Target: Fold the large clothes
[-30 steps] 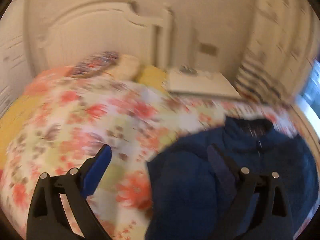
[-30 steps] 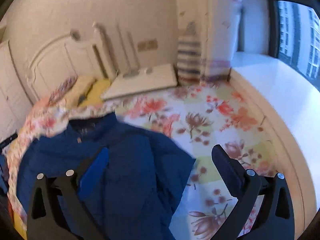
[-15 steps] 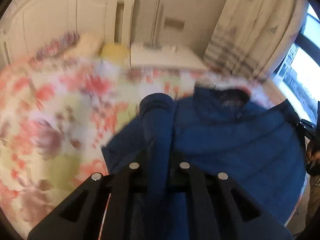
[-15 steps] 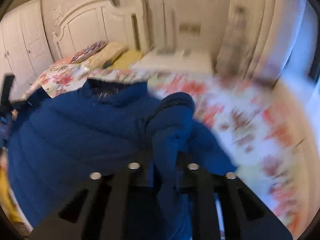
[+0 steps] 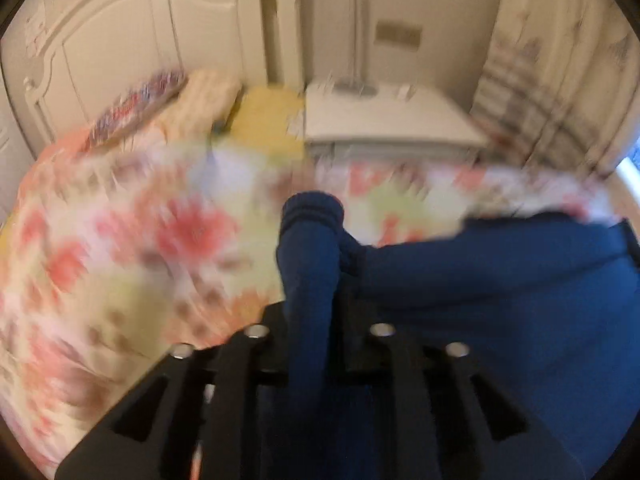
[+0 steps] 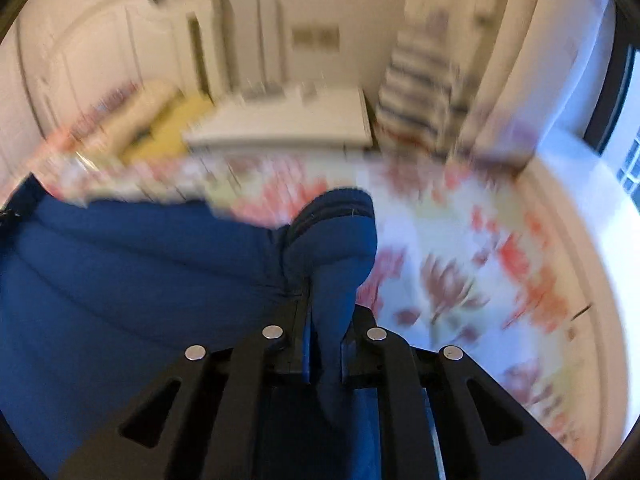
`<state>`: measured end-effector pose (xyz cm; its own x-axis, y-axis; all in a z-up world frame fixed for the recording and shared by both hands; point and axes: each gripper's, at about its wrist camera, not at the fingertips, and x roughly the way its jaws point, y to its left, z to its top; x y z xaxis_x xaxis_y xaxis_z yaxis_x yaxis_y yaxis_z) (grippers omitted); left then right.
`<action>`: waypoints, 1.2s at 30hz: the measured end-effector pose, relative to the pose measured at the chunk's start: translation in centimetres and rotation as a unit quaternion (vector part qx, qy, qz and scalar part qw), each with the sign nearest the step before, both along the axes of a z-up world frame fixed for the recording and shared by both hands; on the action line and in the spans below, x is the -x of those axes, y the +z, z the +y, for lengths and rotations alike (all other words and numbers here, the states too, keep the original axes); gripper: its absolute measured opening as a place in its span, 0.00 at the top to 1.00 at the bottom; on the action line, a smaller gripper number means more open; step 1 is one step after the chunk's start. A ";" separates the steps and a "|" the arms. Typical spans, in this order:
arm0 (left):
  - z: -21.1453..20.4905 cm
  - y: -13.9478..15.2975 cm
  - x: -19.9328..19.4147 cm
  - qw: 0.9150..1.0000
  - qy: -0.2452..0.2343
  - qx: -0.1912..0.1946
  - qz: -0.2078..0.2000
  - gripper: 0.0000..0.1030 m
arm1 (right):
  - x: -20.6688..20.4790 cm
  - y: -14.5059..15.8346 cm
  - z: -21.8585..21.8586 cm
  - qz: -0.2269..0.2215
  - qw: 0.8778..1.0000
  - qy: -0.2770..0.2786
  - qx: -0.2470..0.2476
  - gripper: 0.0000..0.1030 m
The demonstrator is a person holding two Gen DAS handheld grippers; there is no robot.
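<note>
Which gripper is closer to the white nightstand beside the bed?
Cannot say: both views are blurred. The left gripper and right gripper each pinch the blue jacket, with the nightstand similarly far ahead.

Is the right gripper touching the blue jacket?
Touching. The right wrist view shows the right gripper shut on a fold of the blue jacket.
</note>
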<state>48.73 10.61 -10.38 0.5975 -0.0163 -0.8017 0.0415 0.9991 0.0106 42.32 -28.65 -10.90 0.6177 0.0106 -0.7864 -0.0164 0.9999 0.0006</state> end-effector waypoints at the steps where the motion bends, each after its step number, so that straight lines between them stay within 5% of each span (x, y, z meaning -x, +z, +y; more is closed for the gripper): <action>1: 0.4 -0.1 0.2 1.000 0.006 0.008 -0.007 0.78 | 0.2 0.2 0.2 -0.008 1.000 -0.004 0.008 0.88; 5: 1.1 0.9 0.7 1.000 -0.005 0.001 -0.029 0.75 | 0.8 1.2 -0.9 -0.015 1.000 -0.004 -0.009 0.88; 7: 1.6 -0.1 0.2 1.000 0.011 -0.005 -0.009 0.53 | 0.7 0.3 -1.7 -0.002 1.000 -0.022 -0.008 0.83; 8: 1.8 -0.2 0.1 1.000 0.024 -0.008 0.002 0.31 | 0.2 -0.1 -1.8 0.008 1.000 -0.022 -0.013 0.81; 10: 3.2 0.4 0.6 0.999 0.044 0.016 -0.002 0.20 | 0.6 0.2 -2.5 0.012 0.999 -0.025 -0.038 0.78; 11: 3.9 0.9 1.1 0.998 0.045 0.031 -0.008 0.18 | 1.2 0.6 -2.9 0.010 0.999 -0.026 -0.047 0.71; 13: 5.2 2.3 2.9 0.998 0.035 0.051 -0.028 0.11 | 3.7 2.0 -3.6 -0.014 0.998 -0.013 -0.064 0.41; 14: 6.1 3.1 4.5 0.997 0.027 0.049 -0.044 0.04 | 5.6 3.0 -4.1 -0.037 0.998 -0.010 -0.056 0.07; 15: 6.7 3.6 6.0 0.998 0.022 0.038 -0.052 0.03 | 7.5 3.8 -4.5 -0.061 0.997 -0.006 -0.047 0.04; 17: 8.0 3.8 9.5 0.998 0.013 0.015 -0.057 0.03 | 11.2 4.5 -5.5 -0.076 0.997 0.008 -0.034 0.04; 20: 9.6 2.7 15.1 0.998 -0.016 0.031 -0.046 0.03 | 16.4 3.8 -6.6 -0.062 0.996 0.031 -0.050 0.04; 24: 10.4 0.2 21.3 0.993 -0.053 0.102 -0.026 0.03 | 22.3 1.4 -6.8 -0.046 0.991 0.073 -0.101 0.04; 28: 9.8 -0.8 22.9 0.988 -0.061 0.140 -0.036 0.03 | 23.5 -0.5 -5.0 -0.035 0.988 0.097 -0.112 0.04; 31: 9.0 -1.3 22.6 0.980 -0.059 0.187 -0.036 0.04 | 23.7 -0.6 -3.1 -0.054 0.987 0.112 -0.099 0.24; 34: 8.0 -1.7 22.8 0.978 -0.045 0.202 -0.034 0.17 | 24.5 -0.3 -1.5 -0.070 0.990 0.104 -0.065 0.34; 36: 7.8 -1.6 23.4 0.974 -0.053 0.215 -0.040 0.40 | 24.9 -0.3 -1.2 -0.073 0.991 0.100 -0.055 0.38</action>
